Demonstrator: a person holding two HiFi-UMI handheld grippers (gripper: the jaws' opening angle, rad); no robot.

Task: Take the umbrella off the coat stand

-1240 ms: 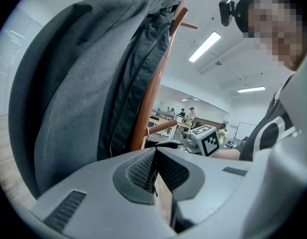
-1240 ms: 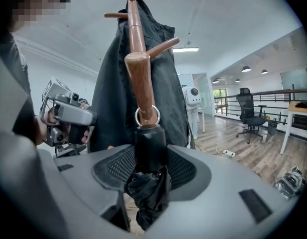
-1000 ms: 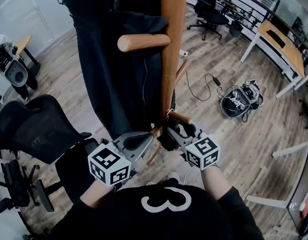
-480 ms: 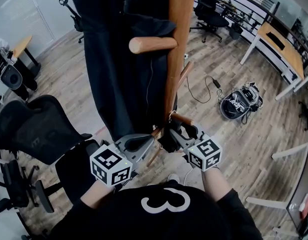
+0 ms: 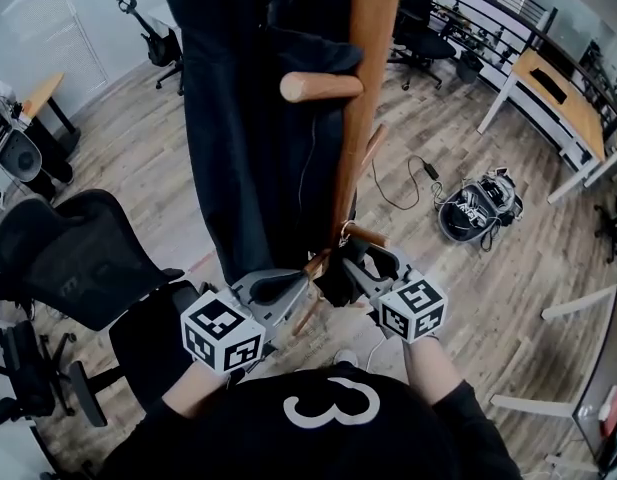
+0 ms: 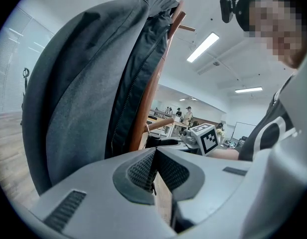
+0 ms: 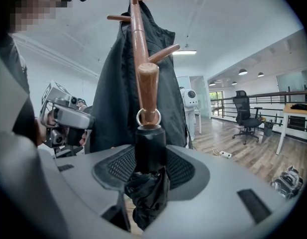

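A folded black umbrella (image 7: 149,180) hangs by a metal ring (image 7: 149,117) from a low peg (image 7: 147,88) of the wooden coat stand (image 5: 360,118). My right gripper (image 7: 151,163) is shut on the umbrella's handle just below the ring. From above, the right gripper (image 5: 346,261) sits at the peg (image 5: 366,235) with the umbrella (image 5: 331,282) dark beneath it. My left gripper (image 5: 291,284) is shut with nothing in it, close to the pole's left side; its pads (image 6: 143,171) meet. A dark coat (image 5: 243,138) hangs on the stand.
Black office chairs (image 5: 68,258) stand at my left. A bag (image 5: 478,206) and a cable (image 5: 408,173) lie on the wooden floor to the right. A desk (image 5: 566,93) and a railing are at the far right. An upper peg (image 5: 318,87) juts left overhead.
Both grippers stay where they were, the right still shut on the umbrella. My head has shifted a little, so the stand sits slightly further right in view.
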